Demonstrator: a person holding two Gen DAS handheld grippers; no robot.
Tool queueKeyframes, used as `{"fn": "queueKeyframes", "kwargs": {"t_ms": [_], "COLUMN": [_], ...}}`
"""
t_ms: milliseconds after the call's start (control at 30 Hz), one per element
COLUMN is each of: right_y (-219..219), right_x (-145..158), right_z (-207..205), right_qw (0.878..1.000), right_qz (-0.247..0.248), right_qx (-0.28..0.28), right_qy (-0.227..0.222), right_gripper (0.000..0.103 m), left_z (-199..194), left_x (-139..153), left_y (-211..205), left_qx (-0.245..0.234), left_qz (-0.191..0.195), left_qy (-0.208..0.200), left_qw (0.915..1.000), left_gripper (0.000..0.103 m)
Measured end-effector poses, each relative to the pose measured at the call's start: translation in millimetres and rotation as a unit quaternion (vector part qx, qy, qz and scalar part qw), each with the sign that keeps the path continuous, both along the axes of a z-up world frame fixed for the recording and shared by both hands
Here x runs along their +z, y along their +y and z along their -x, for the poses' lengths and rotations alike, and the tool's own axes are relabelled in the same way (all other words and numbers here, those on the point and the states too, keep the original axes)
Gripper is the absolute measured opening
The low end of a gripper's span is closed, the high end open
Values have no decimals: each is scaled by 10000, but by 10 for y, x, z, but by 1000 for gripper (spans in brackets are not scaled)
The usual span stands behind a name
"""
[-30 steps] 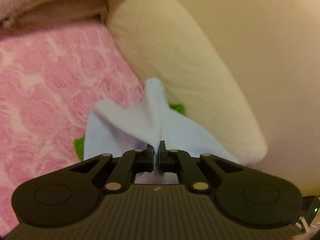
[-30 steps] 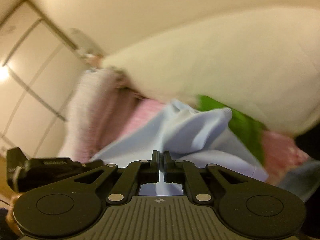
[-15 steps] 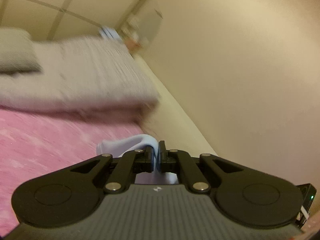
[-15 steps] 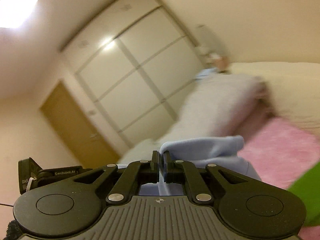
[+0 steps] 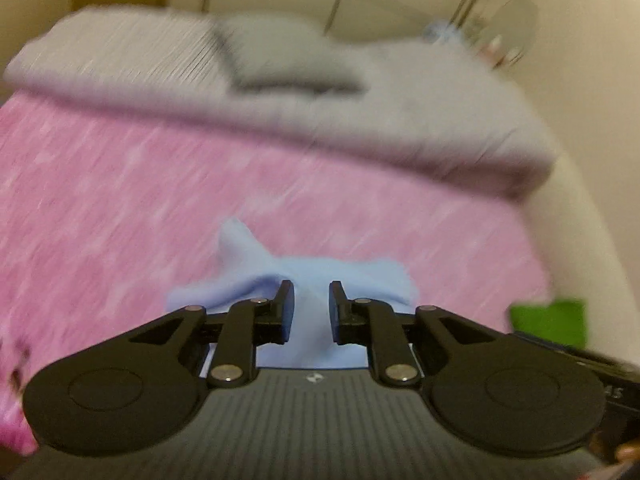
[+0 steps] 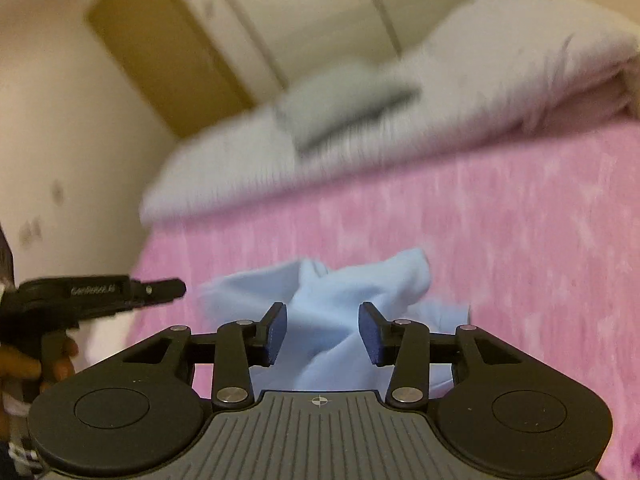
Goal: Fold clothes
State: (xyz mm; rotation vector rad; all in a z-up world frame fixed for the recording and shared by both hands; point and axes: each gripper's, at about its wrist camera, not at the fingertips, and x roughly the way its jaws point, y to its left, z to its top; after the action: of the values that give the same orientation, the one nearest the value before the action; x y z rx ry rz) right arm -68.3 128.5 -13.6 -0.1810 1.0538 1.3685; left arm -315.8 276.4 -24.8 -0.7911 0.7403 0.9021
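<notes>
Pink blanket (image 5: 120, 200), grey folded duvet (image 5: 400, 112), brown door (image 6: 160, 48).

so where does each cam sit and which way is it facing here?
Left wrist: on the left gripper, angled down at the light blue garment on the pink blanket; only its own opening jaws show, cloth between them.
Right wrist: on the right gripper, angled down at the same garment; its own jaws are opening too, and the left gripper and the hand holding it show at the left edge.
Shared: garment, blanket, grey bedding.
</notes>
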Motion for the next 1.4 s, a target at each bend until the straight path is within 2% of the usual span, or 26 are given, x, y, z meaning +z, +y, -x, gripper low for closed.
{"fn": "queueKeyframes", "kwargs": {"t_ms": [133, 200, 300, 433, 533, 900, 1067, 1400], "right_y": [-111, -205, -388, -517, -697, -1686, -1892, -1970], "right_x": [-363, -443, -558, -623, -557, -718, -717, -712], "right_z": [472, 755, 956, 1056, 1093, 974, 980, 1088], "right_qw": [9947, 9892, 9832, 9819, 9797, 9762, 9762, 9764], "right_qz": [891, 1240, 1433, 1391, 1441, 1740, 1689, 1598], "right_qx": [504, 726, 960, 1086, 1158, 1119, 1188, 1291], "right_qy": [2, -303, -599, -684, -771, -655, -659, -658], "right_gripper": [44, 44, 44, 44, 44, 44, 44, 44], "left_z": [423, 599, 767, 797, 777, 714, 716, 722], "left_x": [-299, -390, -476, -523, -480, -516, -458, -378], "left_y": [-277, -478, -775, -1137, -1424, -2427, -2673, -2801], "left_qx": [218, 255, 293, 311, 334, 529, 529, 432], "left_qz": [464, 582, 687, 619, 523, 579, 495, 277], "left_qy": [333, 444, 569, 636, 637, 856, 944, 1106], "left_qw": [9981, 9970, 9956, 9956, 9960, 9932, 9929, 9925], "left_gripper": [13, 13, 13, 13, 17, 17, 18, 21]}}
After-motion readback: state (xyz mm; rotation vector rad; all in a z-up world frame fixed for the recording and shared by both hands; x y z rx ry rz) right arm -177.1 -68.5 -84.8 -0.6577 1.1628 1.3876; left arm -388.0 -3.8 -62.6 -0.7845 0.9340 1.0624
